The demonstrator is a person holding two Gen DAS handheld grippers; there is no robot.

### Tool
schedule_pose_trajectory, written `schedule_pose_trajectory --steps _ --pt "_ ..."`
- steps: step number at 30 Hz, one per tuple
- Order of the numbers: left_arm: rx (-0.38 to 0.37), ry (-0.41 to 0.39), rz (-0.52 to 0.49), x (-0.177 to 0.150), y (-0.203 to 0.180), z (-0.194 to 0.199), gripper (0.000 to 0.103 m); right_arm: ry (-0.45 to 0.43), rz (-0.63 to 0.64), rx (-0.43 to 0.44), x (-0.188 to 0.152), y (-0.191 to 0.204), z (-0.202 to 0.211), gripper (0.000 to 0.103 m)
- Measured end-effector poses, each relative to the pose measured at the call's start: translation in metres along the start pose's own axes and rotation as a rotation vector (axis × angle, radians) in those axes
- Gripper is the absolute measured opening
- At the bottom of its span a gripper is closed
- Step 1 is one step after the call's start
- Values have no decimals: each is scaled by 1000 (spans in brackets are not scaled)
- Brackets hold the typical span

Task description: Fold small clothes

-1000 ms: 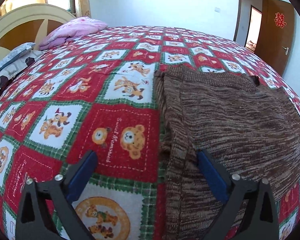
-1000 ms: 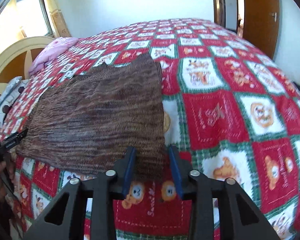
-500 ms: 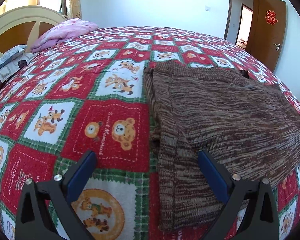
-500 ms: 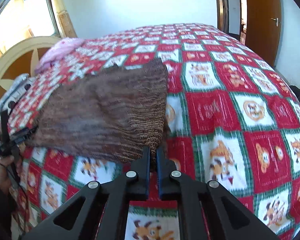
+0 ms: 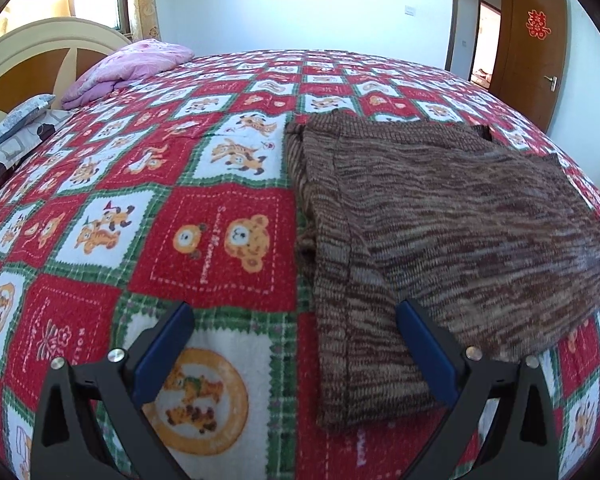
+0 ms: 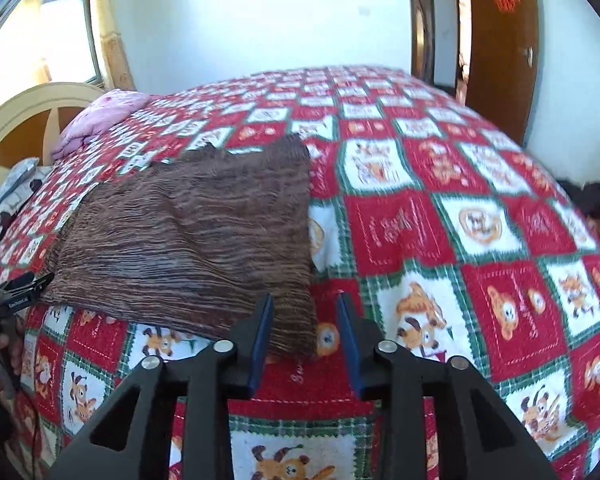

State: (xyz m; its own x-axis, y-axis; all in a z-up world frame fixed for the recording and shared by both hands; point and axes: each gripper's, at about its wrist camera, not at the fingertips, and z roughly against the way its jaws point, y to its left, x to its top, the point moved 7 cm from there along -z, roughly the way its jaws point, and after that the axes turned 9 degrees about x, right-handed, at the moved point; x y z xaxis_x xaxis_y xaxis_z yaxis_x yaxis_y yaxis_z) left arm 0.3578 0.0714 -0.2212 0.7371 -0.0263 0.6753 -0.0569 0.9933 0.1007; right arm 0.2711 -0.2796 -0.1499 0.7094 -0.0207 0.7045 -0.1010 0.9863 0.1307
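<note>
While my right tool (image 6: 304, 340) opens off sweater (image 6: 188, 248) corner, left tool (image 5: 296, 352) wide, empty: loose fold may slump (slippery bed (image 6: 460, 220)).

So the right gripper (image 6: 305, 338) has just been opening its jaws again after pinching shut on the near corner of the brown knit sweater (image 6: 188, 248). That corner sits between the blue pads now, not squeezed. In the left wrist view the sweater (image 5: 452, 216) is less spread, its right side doubled over.
</note>
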Motion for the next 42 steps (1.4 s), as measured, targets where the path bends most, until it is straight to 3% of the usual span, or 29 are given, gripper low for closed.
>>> schedule_pose_trajectory --steps 1,2,3,5,6,12,15,25,27,31,34,40,42 --pt "-7 -6 0 -1 0 2 102 -10 26 -3 -1 6 -1 42" --pt "-24 -23 0 -1 0 5 95 -15 44 -8 -2 9 -3 42" --pt "-57 -46 -4 -2 -2 9 82 -16 54 -12 -4 12 -6 42" --pt "-78 -70 -17 -3 -5 13 72 -4 66 -8 -10 18 -12 42" --pt "-87 -85 -27 -3 -8 16 58 9 66 1 -14 20 -16 43" --pt "-127 -126 -85 -4 -21 23 13 4 113 -15 -22 27 -15 43" --pt "-155 -132 -71 -7 -19 28 8 -14 108 -8 -21 27 -10 43" --pt "-252 -119 43 -21 -3 37 7 -41 120 7 -13 34 -5 46" --pt "-259 -112 51 -19 -3 36 7 -34 131 52 -7 45 -7 59" --pt "-251 -118 40 -20 -4 37 7 67 148 120 -5 67 -32 61" --pt "-252 -117 44 -22 -3 38 7 159 106 86 -17 64 -59 61" --pt "-263 -123 43 -28 0 42 7 133 162 84 -17 85 -43 61" --pt "-271 -114 64 -27 2 41 12 103 184 90 -12 96 -36 62"
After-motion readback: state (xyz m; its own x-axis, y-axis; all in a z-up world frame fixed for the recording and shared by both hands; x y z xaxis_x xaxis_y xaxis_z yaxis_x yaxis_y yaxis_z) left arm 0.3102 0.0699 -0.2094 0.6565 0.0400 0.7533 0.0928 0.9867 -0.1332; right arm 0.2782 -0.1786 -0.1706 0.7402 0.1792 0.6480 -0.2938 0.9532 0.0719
